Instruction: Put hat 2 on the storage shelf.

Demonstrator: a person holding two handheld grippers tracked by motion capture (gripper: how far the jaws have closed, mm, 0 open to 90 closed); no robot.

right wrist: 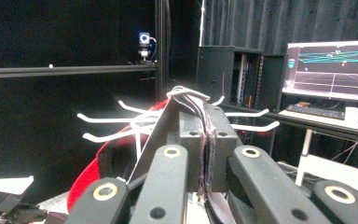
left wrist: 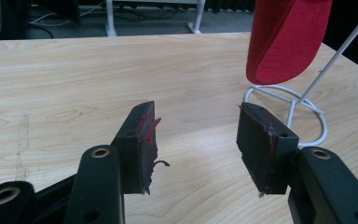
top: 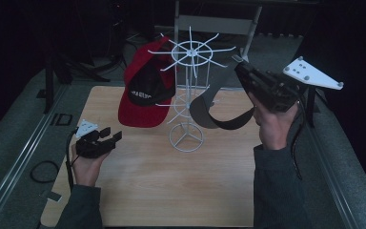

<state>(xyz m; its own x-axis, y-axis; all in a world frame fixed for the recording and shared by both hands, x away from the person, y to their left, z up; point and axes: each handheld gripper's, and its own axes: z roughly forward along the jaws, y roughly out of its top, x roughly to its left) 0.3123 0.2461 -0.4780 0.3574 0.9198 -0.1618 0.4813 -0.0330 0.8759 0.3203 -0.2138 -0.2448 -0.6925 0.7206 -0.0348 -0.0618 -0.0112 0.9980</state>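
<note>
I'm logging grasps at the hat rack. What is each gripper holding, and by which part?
The right gripper is shut on the grey cap, pinching the edge at its top near the white wire rack. The left gripper is open and holds nothing.

Lighting dim overall; surroundings fall to black. Overhead light brightens the table [top: 171,181], strongest in the left gripper view, with soft shadows under the jaws. Monitor [right wrist: 331,70] glows, slightly overexposed. Right gripper view grainy; near jaws soft.
</note>
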